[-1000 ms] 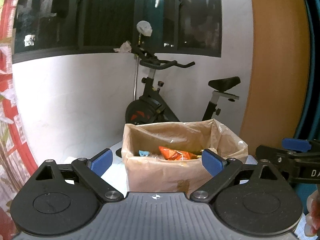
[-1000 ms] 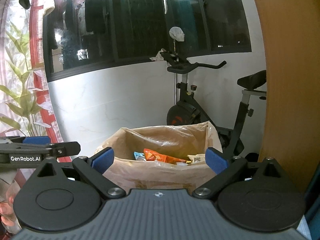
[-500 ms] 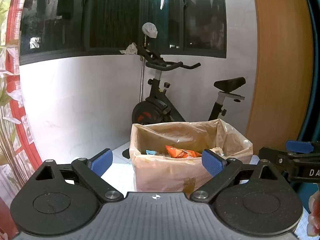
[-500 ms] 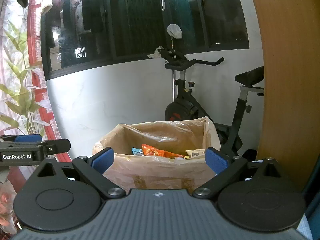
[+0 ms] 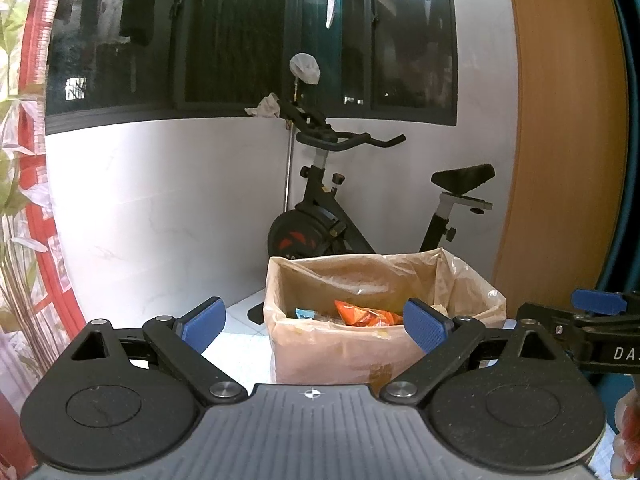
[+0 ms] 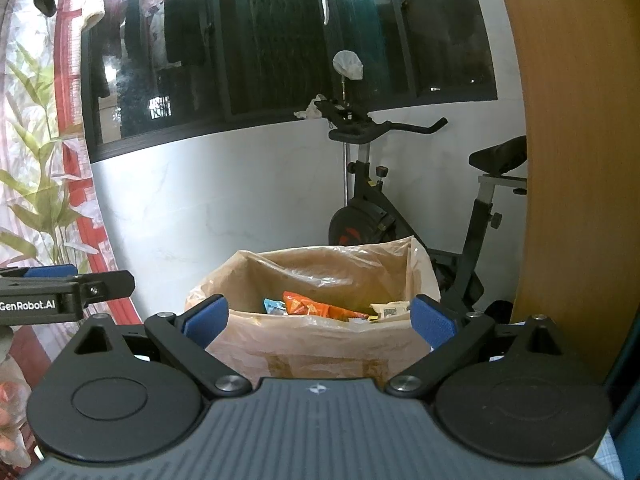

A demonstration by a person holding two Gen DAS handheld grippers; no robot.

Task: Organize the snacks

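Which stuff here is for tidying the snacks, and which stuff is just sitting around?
For the job:
- box lined with a plastic bag
- orange snack packet
- blue snack packet
- left gripper and right gripper, both open and empty

Just sitting around:
- exercise bike
- clothes hanging at the window
- wooden panel

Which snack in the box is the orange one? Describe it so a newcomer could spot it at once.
Find the exercise bike against the white wall; in front of it stands a cardboard box lined with plastic. Inside, near the middle, lies the orange snack packet. It is the only bright orange item, with a small blue packet on its left.
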